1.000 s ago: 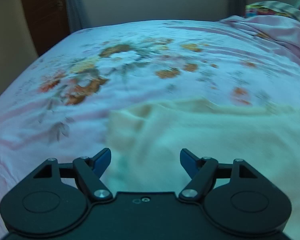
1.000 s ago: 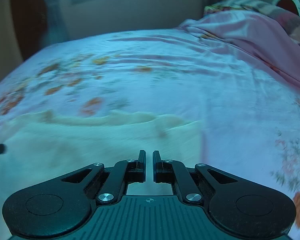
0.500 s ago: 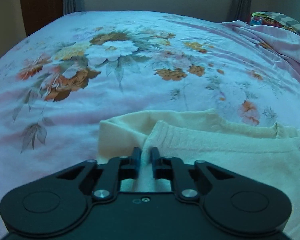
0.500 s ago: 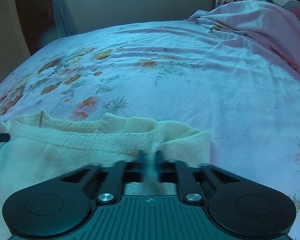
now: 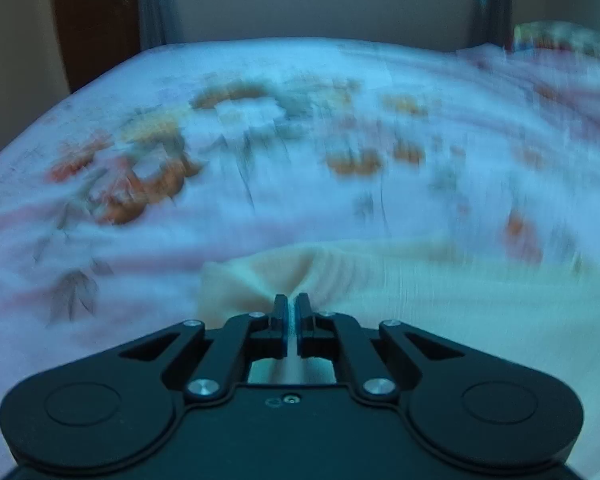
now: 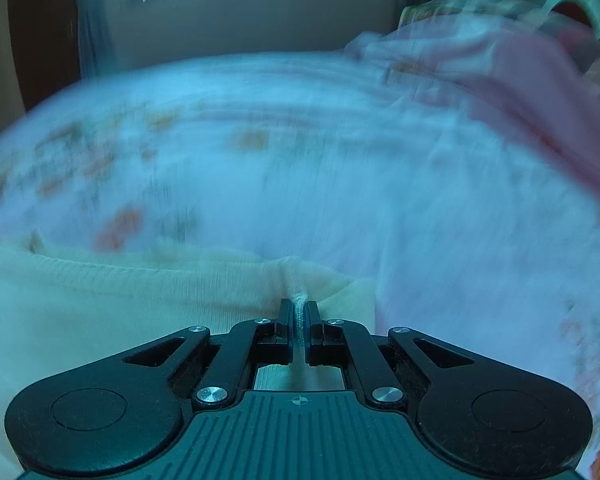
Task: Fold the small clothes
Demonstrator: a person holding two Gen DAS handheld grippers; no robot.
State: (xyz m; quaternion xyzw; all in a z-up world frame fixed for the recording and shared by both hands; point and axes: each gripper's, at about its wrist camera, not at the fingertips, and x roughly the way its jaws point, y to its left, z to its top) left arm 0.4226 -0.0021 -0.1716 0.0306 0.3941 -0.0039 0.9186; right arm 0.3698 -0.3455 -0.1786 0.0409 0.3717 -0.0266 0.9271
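A cream knitted garment [image 5: 440,300] lies on the flowered bedsheet [image 5: 260,160]. In the left wrist view my left gripper [image 5: 291,300] is shut on the garment's left part, and the cloth puckers into folds at the fingertips. The right wrist view shows the same cream garment [image 6: 120,300] with its ribbed edge drawn up between the pads. My right gripper [image 6: 299,305] is shut on that ribbed edge near the garment's right corner. Both views are blurred.
The flowered bedsheet [image 6: 340,180] stretches ahead to the wall. A heap of pink bedding [image 6: 520,80] lies at the far right, with a pillow [image 5: 560,36] behind it. A dark wooden door [image 5: 96,20] stands at the far left.
The left gripper went from wide open to shut on the cream cloth. The right gripper stayed shut, now with the ribbed edge pinched in it. The cloth is bunched at both grippers.
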